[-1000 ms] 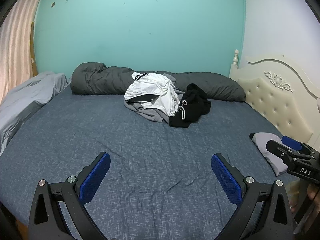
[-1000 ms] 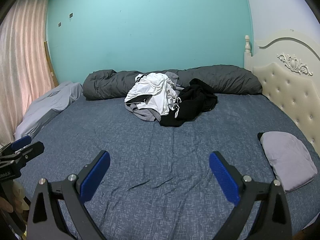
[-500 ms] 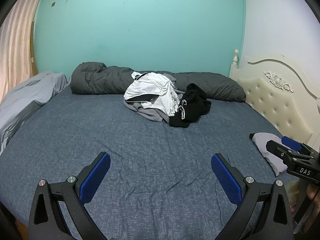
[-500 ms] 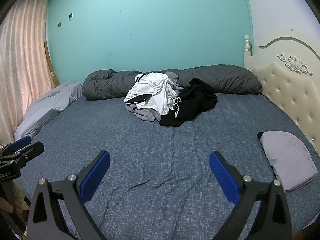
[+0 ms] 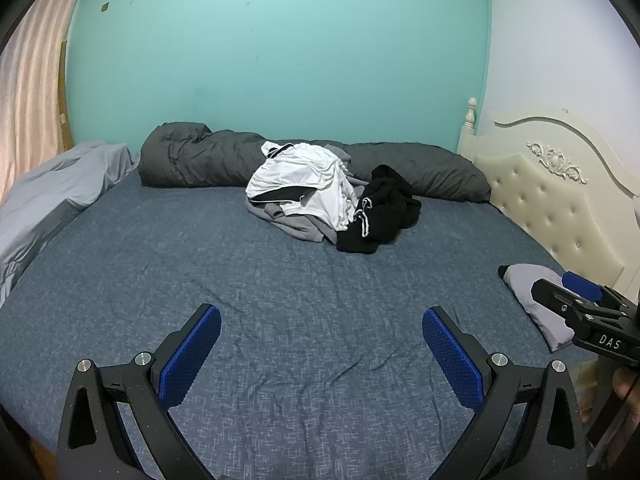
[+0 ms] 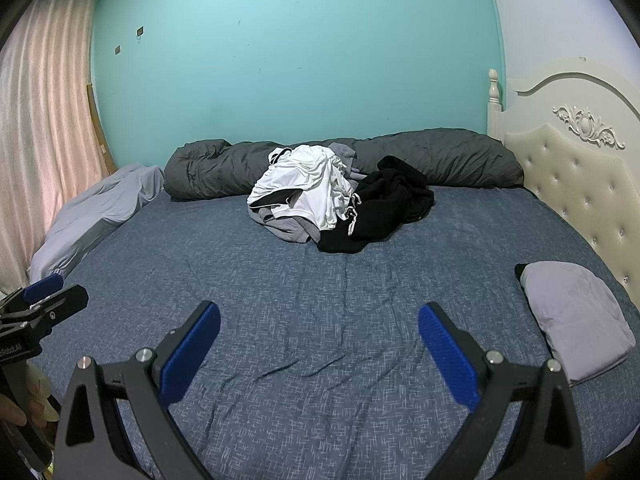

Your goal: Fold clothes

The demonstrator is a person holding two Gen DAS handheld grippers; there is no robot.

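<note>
Both grippers hang over the near edge of the bed with nothing in them. The left gripper [image 5: 321, 354] has its blue fingers [image 5: 191, 354] spread wide apart, and the right gripper [image 6: 319, 350] is splayed just as wide, only bare blue-grey sheet [image 5: 280, 280] showing between each pair of pads. The clothes pile [image 5: 324, 200] lies well ahead of both sets of fingertips, roughly on the line running out between them, pressed up near the rolled dark duvet [image 5: 192, 160] along the far wall. It is a loose heap: a white garment [image 6: 304, 188] on top, a grey one [image 6: 286, 228] crumpled beneath it, and a black piece with drawstrings [image 6: 384, 208] spilling to the right. None of that looks sorted or flattened. Off beyond the right gripper's right finger, near the cream headboard [image 6: 580, 184], sits one pale grey folded garment [image 6: 576, 316], flat and squared. So I judge one item done and the whole heap, three pieces at least, still to fold, and neither gripper is yet near it.
</note>
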